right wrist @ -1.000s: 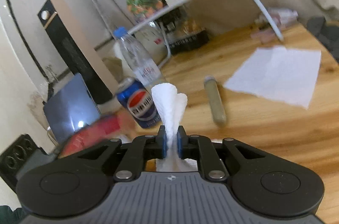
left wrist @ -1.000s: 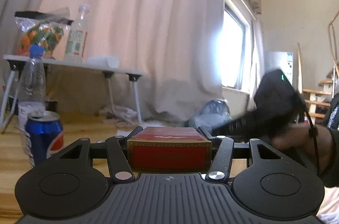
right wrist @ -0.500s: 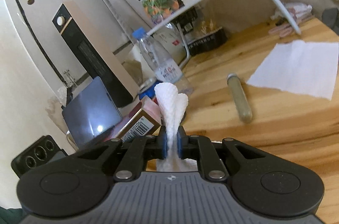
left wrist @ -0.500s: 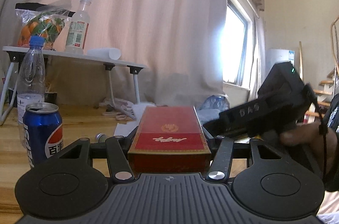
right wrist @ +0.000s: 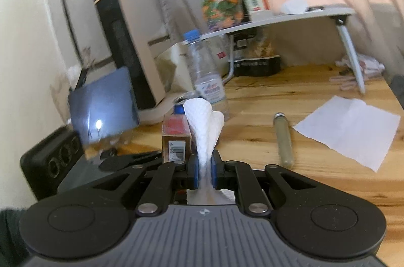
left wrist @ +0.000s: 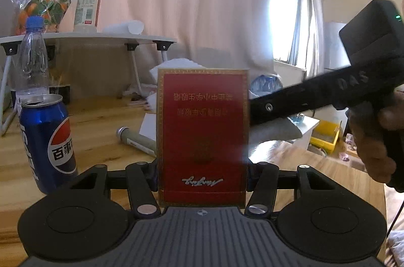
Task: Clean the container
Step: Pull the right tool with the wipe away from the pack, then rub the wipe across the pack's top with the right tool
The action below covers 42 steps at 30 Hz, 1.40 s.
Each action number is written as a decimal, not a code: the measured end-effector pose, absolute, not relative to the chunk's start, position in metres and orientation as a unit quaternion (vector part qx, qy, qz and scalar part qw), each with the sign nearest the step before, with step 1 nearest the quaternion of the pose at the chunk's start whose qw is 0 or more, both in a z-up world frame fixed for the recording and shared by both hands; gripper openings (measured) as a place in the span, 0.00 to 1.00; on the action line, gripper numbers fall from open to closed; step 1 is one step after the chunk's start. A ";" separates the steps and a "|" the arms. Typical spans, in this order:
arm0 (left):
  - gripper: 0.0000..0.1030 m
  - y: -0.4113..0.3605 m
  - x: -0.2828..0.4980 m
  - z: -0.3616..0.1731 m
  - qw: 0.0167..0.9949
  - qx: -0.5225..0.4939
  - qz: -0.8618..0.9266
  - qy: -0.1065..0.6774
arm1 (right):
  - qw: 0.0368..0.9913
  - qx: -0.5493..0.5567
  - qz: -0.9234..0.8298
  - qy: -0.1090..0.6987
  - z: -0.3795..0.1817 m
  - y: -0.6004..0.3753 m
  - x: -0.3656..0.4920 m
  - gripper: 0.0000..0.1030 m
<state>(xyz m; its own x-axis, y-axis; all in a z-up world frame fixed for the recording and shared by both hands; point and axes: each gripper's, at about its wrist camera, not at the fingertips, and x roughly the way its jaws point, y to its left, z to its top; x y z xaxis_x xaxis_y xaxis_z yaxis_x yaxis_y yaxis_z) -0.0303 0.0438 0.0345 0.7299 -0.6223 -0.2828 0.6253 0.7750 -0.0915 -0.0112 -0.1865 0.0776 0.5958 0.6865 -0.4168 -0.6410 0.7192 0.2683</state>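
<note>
My left gripper (left wrist: 202, 176) is shut on a red box (left wrist: 202, 135) with gold trim, held upright with its broad face toward the camera. The box also shows in the right wrist view (right wrist: 176, 138), just left of the tissue. My right gripper (right wrist: 204, 171) is shut on a folded white paper tissue (right wrist: 204, 128) that sticks up between the blue pads. In the left wrist view the right gripper's black body (left wrist: 328, 92) reaches in from the right, behind the box's right edge.
A blue Pepsi can (left wrist: 46, 143) and a clear water bottle (left wrist: 34, 59) stand on the wooden table (right wrist: 303, 166). A glass tube (right wrist: 284, 140) and a flat white tissue (right wrist: 351, 130) lie on it. A small white folding table (left wrist: 88, 39) holds a bottle and a fruit bag.
The left gripper has tilted the red box up, so its broad face now fills the view. The right gripper with the tissue has swung in close beside the box.
</note>
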 end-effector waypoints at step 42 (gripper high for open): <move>0.54 0.035 -0.010 0.032 0.927 0.036 -0.287 0.239 | 0.877 -0.037 0.388 0.282 0.111 -0.147 -0.016 0.14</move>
<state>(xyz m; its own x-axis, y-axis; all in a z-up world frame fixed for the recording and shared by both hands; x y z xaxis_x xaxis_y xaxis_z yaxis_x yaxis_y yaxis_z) -0.0102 0.0353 0.0322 0.7210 -0.5151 -0.4636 0.5497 0.8324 -0.0700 -0.0162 -0.1468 0.1109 0.5397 0.6594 -0.5233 -0.7009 0.6963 0.1545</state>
